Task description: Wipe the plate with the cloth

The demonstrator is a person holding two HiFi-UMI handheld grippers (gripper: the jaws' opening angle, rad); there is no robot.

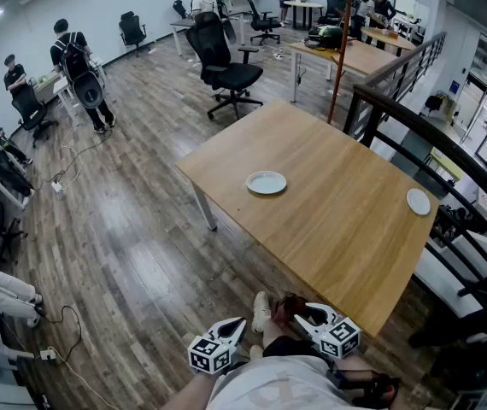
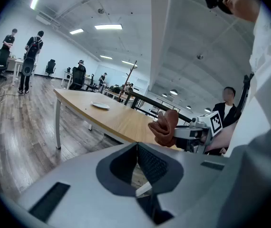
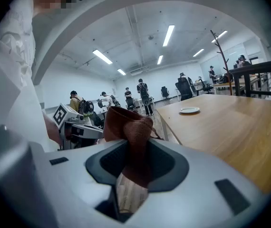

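While the rust-brown woven cloth [image 3: 126, 125] sits pinched in the jaws of the right gripper [image 3: 134, 161], just off the near corner of the pale wooden desk [image 1: 337, 229], the round white plate [image 1: 266, 182] lies well apart, toward its left corner. The jaws of the left gripper [image 2: 138, 163] are pressed together on nothing. Wiping looks not yet begun; next, I'd judge, the cloth must cross to the plate. Bare desktop lies between; a second white plate [image 1: 418, 201] sits at the right edge.

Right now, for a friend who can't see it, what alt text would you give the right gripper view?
The right gripper's jaws are shut on a bunched reddish-brown cloth. To the right stretches a wooden table with a white plate far along it; the left gripper shows at the left.
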